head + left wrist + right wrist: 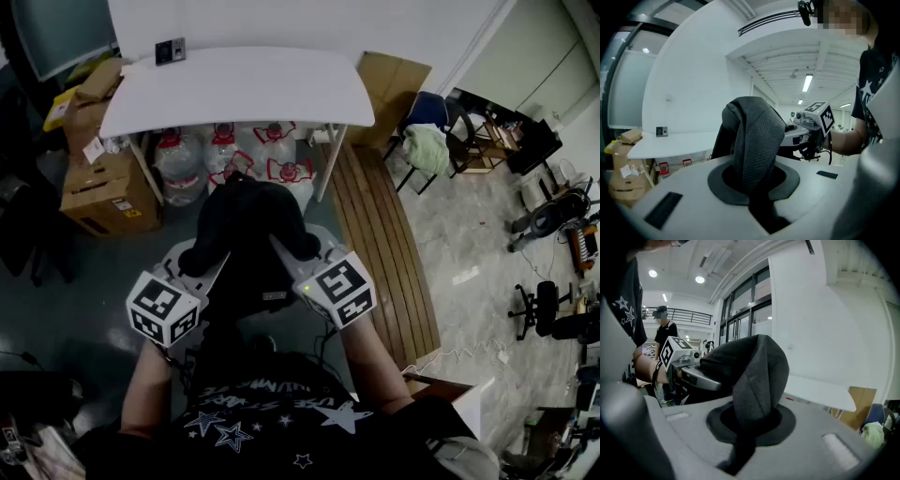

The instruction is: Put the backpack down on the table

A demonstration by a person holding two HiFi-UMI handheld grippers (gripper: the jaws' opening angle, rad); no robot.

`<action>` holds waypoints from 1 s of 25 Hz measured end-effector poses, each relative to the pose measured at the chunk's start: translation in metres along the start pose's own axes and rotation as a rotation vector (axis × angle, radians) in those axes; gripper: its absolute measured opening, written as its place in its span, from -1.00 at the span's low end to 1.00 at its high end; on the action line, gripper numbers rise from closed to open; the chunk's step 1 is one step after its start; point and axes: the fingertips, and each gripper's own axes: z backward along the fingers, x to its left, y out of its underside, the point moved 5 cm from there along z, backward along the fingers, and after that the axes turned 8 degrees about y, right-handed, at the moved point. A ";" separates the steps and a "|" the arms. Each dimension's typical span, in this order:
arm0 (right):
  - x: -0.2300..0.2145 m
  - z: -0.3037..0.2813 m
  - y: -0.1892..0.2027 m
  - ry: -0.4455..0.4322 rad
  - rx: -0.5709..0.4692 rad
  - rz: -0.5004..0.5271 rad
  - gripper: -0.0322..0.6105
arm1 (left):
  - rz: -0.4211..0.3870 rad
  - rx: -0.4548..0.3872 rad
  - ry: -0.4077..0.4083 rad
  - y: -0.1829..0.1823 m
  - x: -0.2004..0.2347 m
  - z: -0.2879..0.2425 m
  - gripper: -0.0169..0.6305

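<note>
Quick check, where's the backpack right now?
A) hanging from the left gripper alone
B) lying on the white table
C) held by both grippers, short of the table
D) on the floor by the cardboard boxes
C: the left gripper and the right gripper are each shut on a strap, and the backpack hangs short of the white table.

dim, fisheye-warped, dark vignetted edges

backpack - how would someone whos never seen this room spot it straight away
Find the white table against the wall, with water jugs stored under it. In front of it, close to the person, the backpack is held up between the left tool and the right tool, both shut on it. It is the one soft black bundle, flanked by two marker cubes.
</note>
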 end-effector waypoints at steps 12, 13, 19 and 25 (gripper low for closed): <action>-0.004 0.007 0.002 0.000 0.000 -0.019 -0.82 | -0.008 0.015 0.006 -0.003 -0.008 -0.006 -0.80; -0.004 0.008 0.003 0.001 0.000 -0.018 -0.82 | -0.008 0.014 0.007 -0.002 -0.008 -0.006 -0.80; -0.002 0.013 0.002 -0.004 0.000 -0.021 -0.82 | 0.003 0.016 0.012 -0.001 -0.012 -0.005 -0.80; 0.005 0.018 0.006 -0.023 0.005 -0.012 -0.82 | 0.015 0.018 0.011 0.007 -0.020 -0.001 -0.80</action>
